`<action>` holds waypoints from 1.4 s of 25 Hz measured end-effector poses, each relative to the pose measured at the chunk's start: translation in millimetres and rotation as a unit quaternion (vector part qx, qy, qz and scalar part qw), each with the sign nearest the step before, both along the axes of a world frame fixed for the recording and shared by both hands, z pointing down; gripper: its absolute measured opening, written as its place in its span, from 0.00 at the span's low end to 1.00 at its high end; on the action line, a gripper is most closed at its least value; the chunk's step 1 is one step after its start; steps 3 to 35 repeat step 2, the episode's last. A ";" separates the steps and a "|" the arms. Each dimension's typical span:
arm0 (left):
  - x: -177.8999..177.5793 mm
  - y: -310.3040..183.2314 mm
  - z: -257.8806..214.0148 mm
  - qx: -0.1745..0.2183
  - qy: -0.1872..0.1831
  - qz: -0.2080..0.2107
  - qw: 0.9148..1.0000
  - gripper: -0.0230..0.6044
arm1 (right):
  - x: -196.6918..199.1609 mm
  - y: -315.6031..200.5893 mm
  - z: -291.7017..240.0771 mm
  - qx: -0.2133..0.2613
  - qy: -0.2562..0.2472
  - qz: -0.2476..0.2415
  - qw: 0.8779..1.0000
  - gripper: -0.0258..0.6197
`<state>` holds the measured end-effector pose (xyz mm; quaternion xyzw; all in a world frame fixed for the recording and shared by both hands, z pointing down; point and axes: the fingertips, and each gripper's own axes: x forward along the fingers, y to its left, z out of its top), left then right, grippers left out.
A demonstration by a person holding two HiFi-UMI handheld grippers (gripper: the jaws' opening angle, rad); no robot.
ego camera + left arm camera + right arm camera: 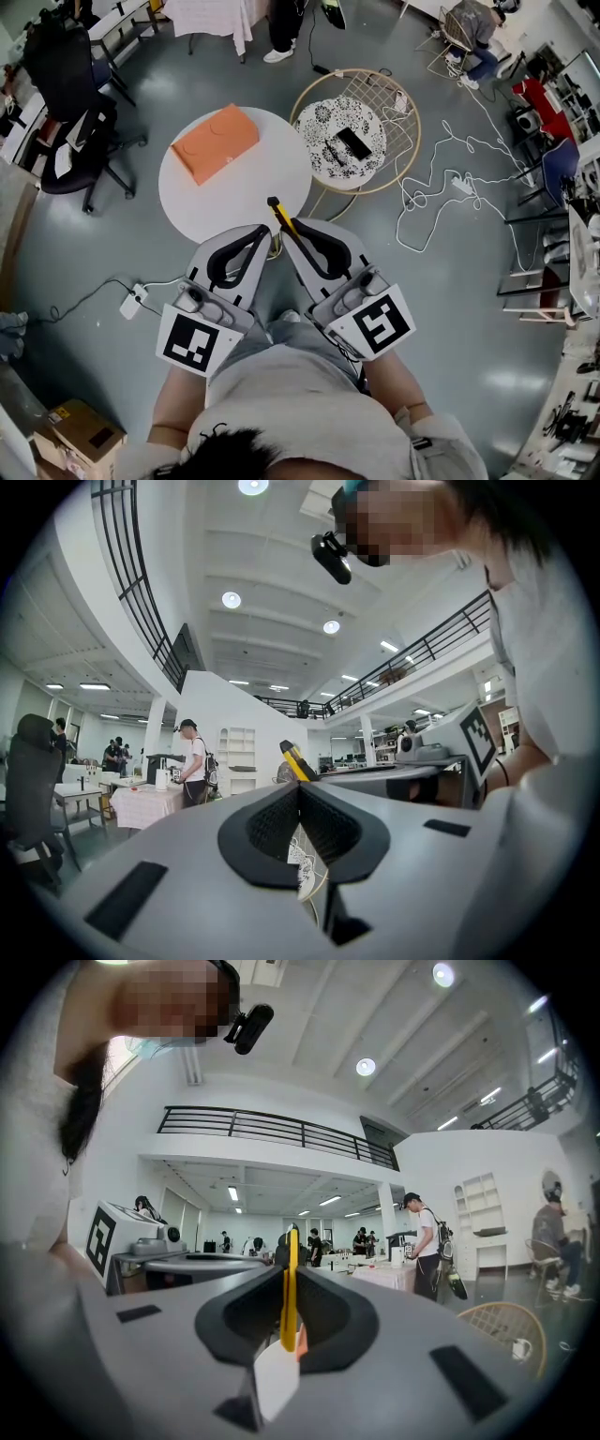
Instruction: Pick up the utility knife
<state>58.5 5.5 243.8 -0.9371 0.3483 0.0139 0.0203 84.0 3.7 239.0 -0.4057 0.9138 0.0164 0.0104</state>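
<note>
while the right gripper (287, 1271) clamps it, the utility knife (278, 215) juts lengthwise forward.

No words, numbers or brand names can be read in any view. The only sign-like marks are black-and-white square markers, which are patterns rather than letters. In the head view one sits on the left hand-held gripper (262, 234) at lower left of centre and one on the right hand-held gripper (292, 230) at lower right of centre. The dark label on the cardboard box (80, 433) in the lower left corner is too small to read.
</note>
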 end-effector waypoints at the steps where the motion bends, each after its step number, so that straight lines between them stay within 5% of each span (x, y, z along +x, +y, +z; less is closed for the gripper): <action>1: -0.7 -0.1 -0.3 0.000 -0.001 -0.001 1.000 0.05 | -0.8 -0.3 -0.3 0.000 0.000 -0.001 1.000 0.12; 35: -1.5 -0.2 -0.6 0.000 -0.001 -0.001 1.000 0.05 | -1.6 -0.6 -0.5 0.000 0.000 -0.002 1.000 0.11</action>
